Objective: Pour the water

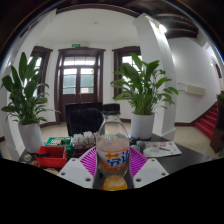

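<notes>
Looking forward along the tool (113, 165), the gripper view shows a clear plastic bottle with an orange-and-blue label and orange drink inside (113, 150) standing upright between the two fingers. The magenta pads (90, 160) sit against the bottle's left and right flanks at label height, so both fingers appear clamped on it, with no gap visible on either side. The bottle's white cap (112, 116) points straight up, and the liquid fills the lower part below the label while the upper part looks clear. The tool is held level, aimed horizontally across the room, with the bottle not tilted. Whether the bottle's base touches anything beneath cannot be told, since its bottom is hidden low in the view.

Beyond the fingers runs a dark table (170, 152). On it, left of the bottle, lies a red box-like object (52, 157), and behind that a green-and-white packet (55, 141). Right of the bottle lie white papers (160, 148). A leafy green plant in a white pot (146, 95) stands well behind the bottle to the right, and another leafy green plant in a white pot (24, 100) stands to the left. A dark chair back (85, 118) shows behind the bottle. Farther off is a brown-framed double door (79, 78), with a green sign (77, 46) above it, and a red staircase (208, 122) at the far right.
</notes>
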A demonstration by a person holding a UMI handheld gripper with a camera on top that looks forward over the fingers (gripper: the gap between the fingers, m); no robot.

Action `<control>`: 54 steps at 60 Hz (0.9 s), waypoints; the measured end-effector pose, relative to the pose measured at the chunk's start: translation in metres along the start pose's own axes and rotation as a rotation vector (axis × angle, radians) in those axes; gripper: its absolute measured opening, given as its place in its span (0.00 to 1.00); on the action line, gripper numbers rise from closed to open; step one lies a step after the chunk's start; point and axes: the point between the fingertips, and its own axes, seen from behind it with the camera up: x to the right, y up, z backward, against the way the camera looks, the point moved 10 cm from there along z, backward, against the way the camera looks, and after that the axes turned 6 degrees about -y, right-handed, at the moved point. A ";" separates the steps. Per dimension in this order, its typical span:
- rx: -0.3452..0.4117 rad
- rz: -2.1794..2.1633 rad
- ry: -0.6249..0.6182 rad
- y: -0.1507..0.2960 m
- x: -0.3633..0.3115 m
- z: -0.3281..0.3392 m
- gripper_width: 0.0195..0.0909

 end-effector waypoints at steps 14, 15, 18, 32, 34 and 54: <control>0.026 -0.029 0.019 -0.001 0.001 0.003 0.36; 0.025 -0.031 0.018 -0.001 0.002 0.003 0.37; 0.023 -0.038 0.019 -0.001 0.002 0.003 0.42; -0.017 0.025 0.069 -0.008 0.003 0.022 0.88; -0.027 0.035 0.073 -0.011 0.004 0.028 0.88; -0.162 0.122 0.145 -0.051 0.020 0.133 0.87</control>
